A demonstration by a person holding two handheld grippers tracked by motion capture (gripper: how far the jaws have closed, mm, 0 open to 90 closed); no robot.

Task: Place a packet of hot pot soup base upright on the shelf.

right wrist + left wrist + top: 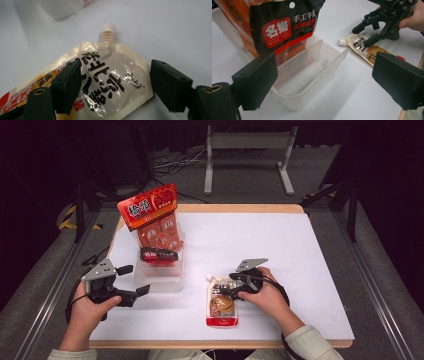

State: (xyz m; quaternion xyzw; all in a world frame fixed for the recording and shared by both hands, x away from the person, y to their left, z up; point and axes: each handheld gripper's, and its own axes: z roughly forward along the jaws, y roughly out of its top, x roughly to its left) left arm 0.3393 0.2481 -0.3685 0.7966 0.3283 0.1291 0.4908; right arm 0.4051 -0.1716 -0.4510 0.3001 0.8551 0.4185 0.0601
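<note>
While the right hand-held gripper (239, 284) hung over the spout pouch (221, 301) with its jaws spread wide on either side of the pouch's upper part, nothing was yet gripped; the pouch lay flat on the white worktop (280, 250), near the front edge and right of the clear divided bin (159, 276), its white cap (108, 27) pointing to the far side. Judging by this, the step in hand was a pickup, and it would have gone best with the jaws lowered until both reached the film, then closed across the shoulders just below the spout, where the pouch looked stiffest and least slippery. The left hand-held gripper (131, 279), jaws also apart and empty, waited just left of the bin, which held a black-and-red sauce packet (283, 27) and an orange snack bag (152, 210) leaning upright.
</note>
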